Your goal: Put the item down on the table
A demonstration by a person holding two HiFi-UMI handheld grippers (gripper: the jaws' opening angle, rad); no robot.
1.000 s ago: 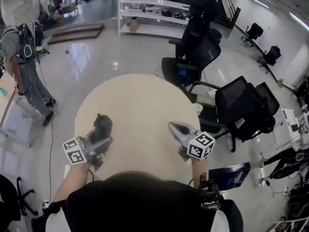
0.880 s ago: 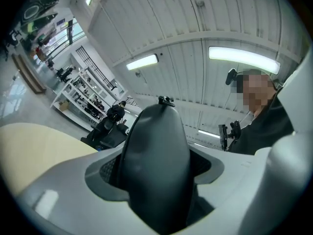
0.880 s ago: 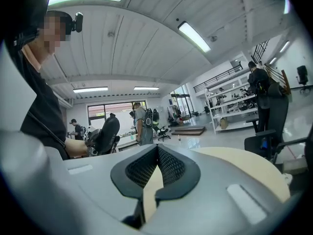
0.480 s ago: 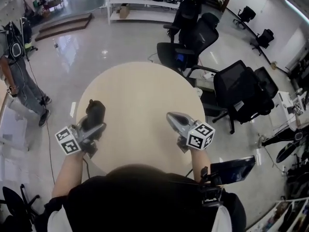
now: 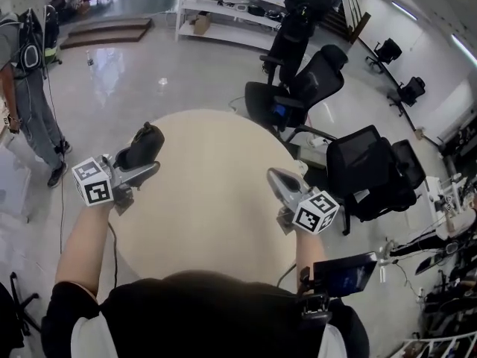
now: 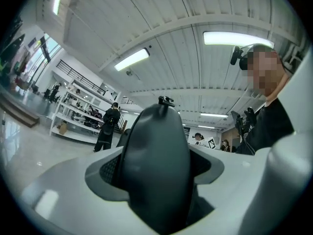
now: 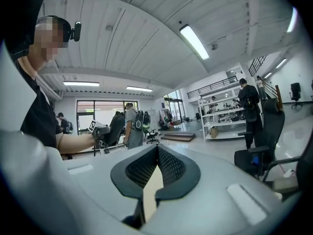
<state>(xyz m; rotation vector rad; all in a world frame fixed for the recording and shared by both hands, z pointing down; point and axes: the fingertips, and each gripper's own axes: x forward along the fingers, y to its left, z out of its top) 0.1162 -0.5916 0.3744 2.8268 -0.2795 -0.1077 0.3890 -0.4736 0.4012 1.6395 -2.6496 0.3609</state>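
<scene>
Left gripper (image 5: 139,162) clenched on the dark item (image 5: 146,142).
The item stood up between its jaws, with the table (image 5: 216,200) rim beneath it. To its right, the right gripper (image 5: 276,179) hung closed and empty over the table.

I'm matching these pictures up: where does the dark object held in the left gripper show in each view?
Head view: the dark object is left of middle, at the round table's left rim.
Left gripper view: it fills the middle, between the jaws.
Right gripper view: small, at the end of the outstretched arm, left of middle.
Shared landmark: the white shelf rack.
</scene>
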